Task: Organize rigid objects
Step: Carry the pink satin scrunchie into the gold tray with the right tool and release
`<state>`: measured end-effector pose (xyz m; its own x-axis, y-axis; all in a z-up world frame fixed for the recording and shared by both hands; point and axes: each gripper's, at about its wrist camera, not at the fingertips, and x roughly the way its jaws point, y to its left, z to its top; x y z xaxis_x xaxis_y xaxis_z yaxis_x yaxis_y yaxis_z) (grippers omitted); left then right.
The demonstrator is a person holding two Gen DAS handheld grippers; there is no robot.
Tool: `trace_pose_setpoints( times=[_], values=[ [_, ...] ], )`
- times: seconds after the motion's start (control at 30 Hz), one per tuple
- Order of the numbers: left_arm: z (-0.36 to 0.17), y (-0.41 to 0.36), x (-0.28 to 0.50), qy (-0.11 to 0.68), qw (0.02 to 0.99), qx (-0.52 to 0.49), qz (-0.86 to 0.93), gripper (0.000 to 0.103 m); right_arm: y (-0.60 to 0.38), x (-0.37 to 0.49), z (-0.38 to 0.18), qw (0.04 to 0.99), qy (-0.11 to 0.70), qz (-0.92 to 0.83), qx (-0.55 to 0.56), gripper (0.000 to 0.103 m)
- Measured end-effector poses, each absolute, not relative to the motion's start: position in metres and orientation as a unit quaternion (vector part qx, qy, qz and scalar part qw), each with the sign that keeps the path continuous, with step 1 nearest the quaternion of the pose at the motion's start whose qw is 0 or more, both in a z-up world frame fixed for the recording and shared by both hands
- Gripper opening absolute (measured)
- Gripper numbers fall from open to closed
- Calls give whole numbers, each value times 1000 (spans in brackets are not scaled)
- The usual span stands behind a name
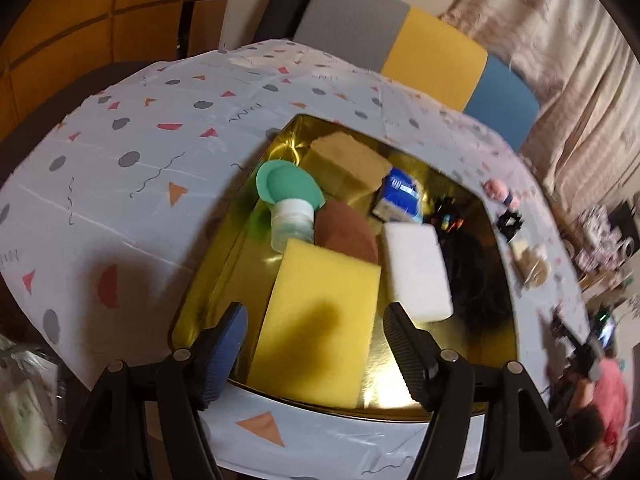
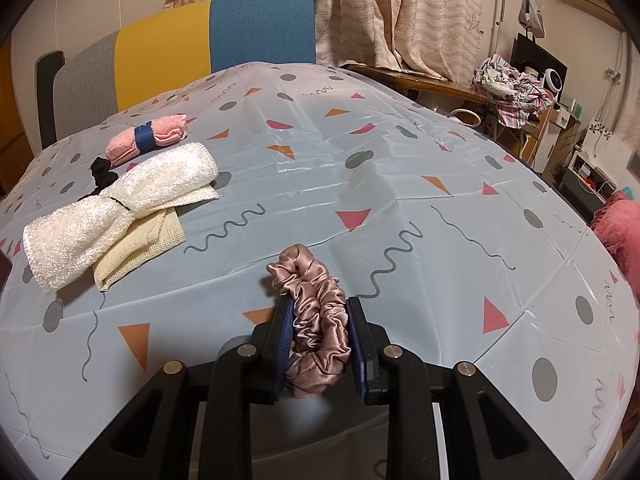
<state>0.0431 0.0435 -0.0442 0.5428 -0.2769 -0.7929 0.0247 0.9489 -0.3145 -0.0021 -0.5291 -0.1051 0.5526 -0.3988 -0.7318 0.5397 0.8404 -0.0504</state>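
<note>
Below the left gripper, jaws standing apart and holding nothing, fills the lower middle of the left wrist view. Between and just beyond its fingers lies a yellow sponge block, at the near edge of a gold tray in the centre of the frame, not pinched by either pad. Probably light, soft and springy, so best taken across its two long sides, gently enough not to crush. Beside it, right of centre, a white foam block; behind, a brown disc, a clear bottle with a teal lid, a tan block and a blue packet. Elsewhere, low in the right wrist view, the right gripper clamped on a pink satin scrunchie, soft and slippery, over the patterned tablecloth. At left, a rolled white towel and a pink roll.
</note>
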Motion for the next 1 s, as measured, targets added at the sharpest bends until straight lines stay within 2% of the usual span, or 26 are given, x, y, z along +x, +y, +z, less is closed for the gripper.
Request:
trace_pose_setpoints(
  times=[0.3,0.5,0.77,1.0],
  values=[
    [-28,36,31,429,876,-170,-137,71,-521,-4,-93,885,382,-256,73,25],
    [-23,15,25,413,877,-159,-187,71,-494,-17,-59,905,362,-199,104,25],
    [-24,-3,18,411,871,-151,-221,71,-406,-26,-24,928,349,-83,100,25],
    [-20,24,16,400,883,-162,-184,71,-323,-19,-13,926,360,21,114,25]
  ],
)
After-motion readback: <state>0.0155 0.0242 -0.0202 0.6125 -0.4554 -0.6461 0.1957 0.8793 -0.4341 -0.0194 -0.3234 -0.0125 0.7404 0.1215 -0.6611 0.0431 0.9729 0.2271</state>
